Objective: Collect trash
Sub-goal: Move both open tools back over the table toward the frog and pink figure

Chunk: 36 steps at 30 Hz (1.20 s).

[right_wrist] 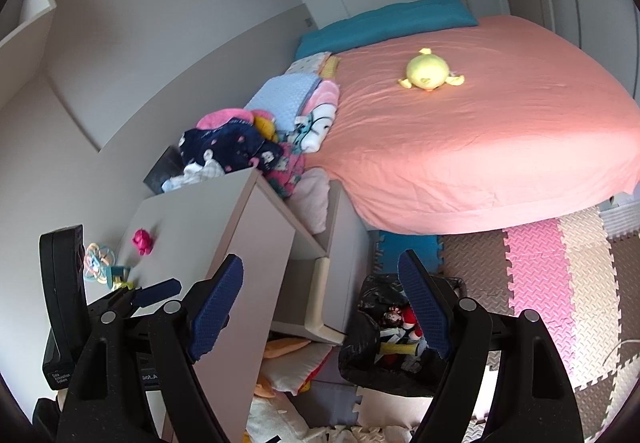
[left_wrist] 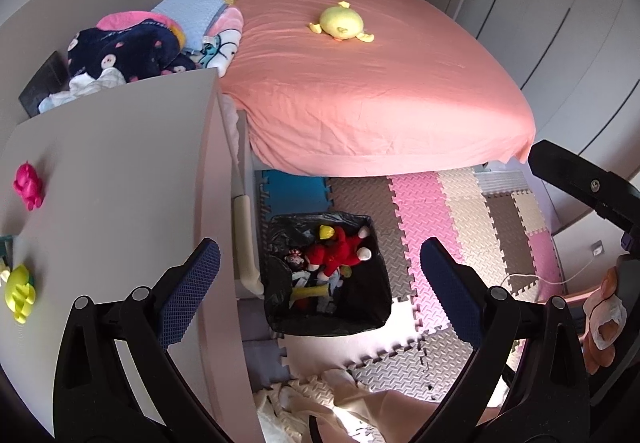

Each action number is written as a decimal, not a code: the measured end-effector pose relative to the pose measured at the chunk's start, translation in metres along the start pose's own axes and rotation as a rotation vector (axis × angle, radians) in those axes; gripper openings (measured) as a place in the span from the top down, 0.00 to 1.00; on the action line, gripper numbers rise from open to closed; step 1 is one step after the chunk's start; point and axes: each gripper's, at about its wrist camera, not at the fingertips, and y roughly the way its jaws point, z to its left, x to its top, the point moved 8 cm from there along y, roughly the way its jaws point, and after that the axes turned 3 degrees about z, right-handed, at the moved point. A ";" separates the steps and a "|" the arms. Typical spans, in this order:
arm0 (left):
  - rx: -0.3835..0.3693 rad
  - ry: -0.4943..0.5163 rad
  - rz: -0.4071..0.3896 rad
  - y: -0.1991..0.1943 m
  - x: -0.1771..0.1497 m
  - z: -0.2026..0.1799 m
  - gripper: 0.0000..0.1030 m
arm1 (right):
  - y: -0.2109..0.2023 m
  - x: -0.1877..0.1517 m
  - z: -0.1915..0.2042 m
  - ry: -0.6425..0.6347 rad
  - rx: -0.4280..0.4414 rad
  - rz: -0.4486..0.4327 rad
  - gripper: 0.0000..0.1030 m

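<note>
A bin with a black liner [left_wrist: 280,307] stands on the floor mats by the bed foot; it holds a red plush [left_wrist: 340,251] and several other toys. It also shows in the right wrist view [right_wrist: 368,359]. My left gripper [left_wrist: 320,275] is open and empty, held high above the bin. My right gripper [right_wrist: 320,303] is open and empty, above the gap between desk and bin. On the grey desk [left_wrist: 120,183] lie a pink toy [left_wrist: 28,185] and a yellow toy [left_wrist: 20,293]. A yellow plush [left_wrist: 341,23] lies on the pink bed [left_wrist: 380,91].
Folded blankets and clothes [left_wrist: 160,39] pile at the bed's left side. Coloured foam mats [left_wrist: 440,223] cover the floor. A white cable [left_wrist: 532,279] runs over them at right. An orange and white plush [left_wrist: 602,319] hangs at the right edge. Wardrobe doors [left_wrist: 560,23] stand beyond the bed.
</note>
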 end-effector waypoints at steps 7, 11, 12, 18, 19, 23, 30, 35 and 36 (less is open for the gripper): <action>0.041 -0.084 -0.022 -0.014 -0.013 0.036 0.06 | 0.020 -0.010 0.037 -0.068 0.043 0.055 0.22; 0.069 -0.133 -0.024 -0.020 -0.022 0.060 0.06 | 0.029 -0.012 0.053 -0.092 0.064 0.078 0.22; 0.077 -0.148 -0.024 -0.022 -0.026 0.067 0.06 | 0.031 -0.013 0.058 -0.098 0.069 0.083 0.22; 0.123 -0.213 -0.039 -0.036 -0.039 0.101 0.06 | 0.047 -0.017 0.091 -0.151 0.113 0.118 0.22; 0.132 -0.223 -0.043 -0.038 -0.041 0.107 0.06 | 0.050 -0.018 0.099 -0.164 0.124 0.126 0.22; 0.189 -0.291 -0.079 -0.053 -0.049 0.136 0.06 | 0.061 -0.023 0.125 -0.205 0.163 0.150 0.22; 0.292 -0.458 -0.113 -0.069 -0.069 0.197 0.06 | 0.081 -0.028 0.165 -0.275 0.211 0.187 0.22; 0.333 -0.548 -0.112 -0.068 -0.079 0.232 0.06 | 0.097 -0.028 0.186 -0.303 0.235 0.212 0.22; 0.340 -0.559 -0.114 -0.068 -0.080 0.237 0.06 | 0.100 -0.027 0.189 -0.307 0.240 0.216 0.22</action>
